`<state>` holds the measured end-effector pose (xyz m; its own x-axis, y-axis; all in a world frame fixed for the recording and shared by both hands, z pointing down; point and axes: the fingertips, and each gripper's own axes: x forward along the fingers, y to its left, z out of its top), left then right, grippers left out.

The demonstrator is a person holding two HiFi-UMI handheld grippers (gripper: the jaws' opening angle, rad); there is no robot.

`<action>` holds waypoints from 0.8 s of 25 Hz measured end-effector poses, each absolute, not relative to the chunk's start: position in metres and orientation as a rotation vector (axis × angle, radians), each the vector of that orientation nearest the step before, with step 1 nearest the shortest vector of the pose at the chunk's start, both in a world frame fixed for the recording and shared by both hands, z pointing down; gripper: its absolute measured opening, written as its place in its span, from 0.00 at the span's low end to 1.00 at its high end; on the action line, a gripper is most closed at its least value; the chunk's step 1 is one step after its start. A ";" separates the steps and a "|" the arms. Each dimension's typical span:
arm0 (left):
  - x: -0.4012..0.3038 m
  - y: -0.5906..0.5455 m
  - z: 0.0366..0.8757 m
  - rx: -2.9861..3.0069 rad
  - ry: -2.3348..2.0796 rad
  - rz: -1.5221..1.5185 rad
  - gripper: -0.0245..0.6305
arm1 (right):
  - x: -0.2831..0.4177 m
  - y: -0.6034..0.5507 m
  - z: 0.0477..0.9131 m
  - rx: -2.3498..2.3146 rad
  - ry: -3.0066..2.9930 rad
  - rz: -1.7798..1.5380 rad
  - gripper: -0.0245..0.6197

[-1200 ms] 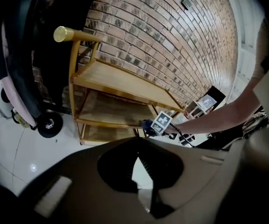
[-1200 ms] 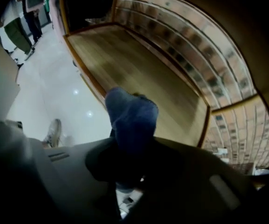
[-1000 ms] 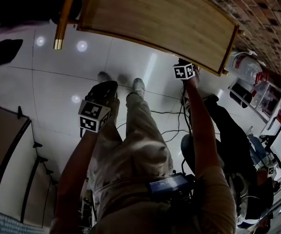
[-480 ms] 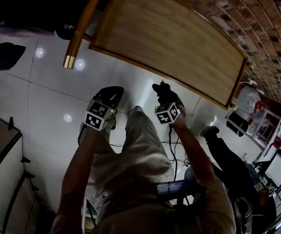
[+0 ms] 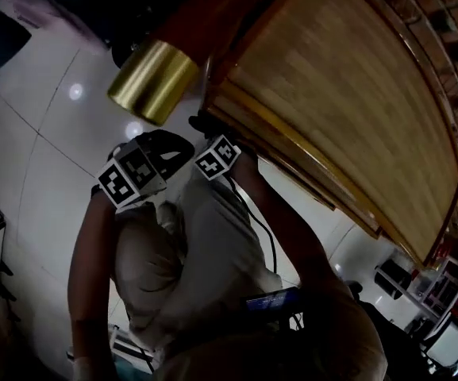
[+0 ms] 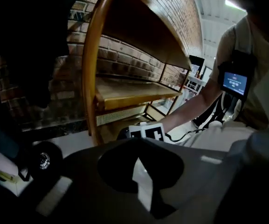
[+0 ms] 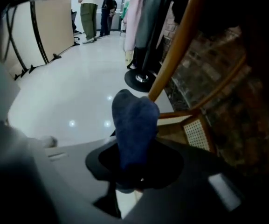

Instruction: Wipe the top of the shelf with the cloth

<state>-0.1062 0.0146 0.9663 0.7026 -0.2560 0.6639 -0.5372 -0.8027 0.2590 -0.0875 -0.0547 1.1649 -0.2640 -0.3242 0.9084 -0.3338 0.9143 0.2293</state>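
The wooden shelf top (image 5: pixel 348 94) fills the upper right of the head view. My right gripper (image 5: pixel 202 125) is at its near left corner, below the edge, shut on a dark blue cloth (image 7: pixel 134 125) that sticks up between the jaws in the right gripper view. The cloth is hidden in the head view. My left gripper (image 5: pixel 171 144) hangs just left of the right one, jaws together with nothing in them. In the left gripper view the right gripper's marker cube (image 6: pixel 146 132) shows in front of the shelf's lower board (image 6: pixel 134 90).
A brass-coloured pole end (image 5: pixel 153 82) juts out above both grippers. A white tiled floor (image 5: pixel 38 133) lies below. A brick wall (image 6: pixel 171 13) stands behind the shelf. A clothes rack's round base (image 7: pixel 141 78) stands by the shelf's curved post (image 7: pixel 176 45). People (image 7: pixel 90 8) stand far off.
Both grippers have come closer to the shelf's near left corner, and the right one has swung left until it is beside the left one. The shelf now looms larger in view.
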 end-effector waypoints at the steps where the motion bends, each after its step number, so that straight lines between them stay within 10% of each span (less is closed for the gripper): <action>1: -0.113 0.015 0.974 2.449 -0.626 0.895 0.04 | -0.093 -0.062 1.184 0.478 -1.850 0.001 0.18; 13: -0.100 0.004 0.975 2.262 -0.716 0.908 0.04 | -0.093 -0.069 1.212 0.501 -1.808 0.149 0.21; 20: -0.032 0.029 0.995 2.348 -0.494 0.892 0.04 | 0.059 -0.030 1.211 0.581 -1.798 0.211 0.21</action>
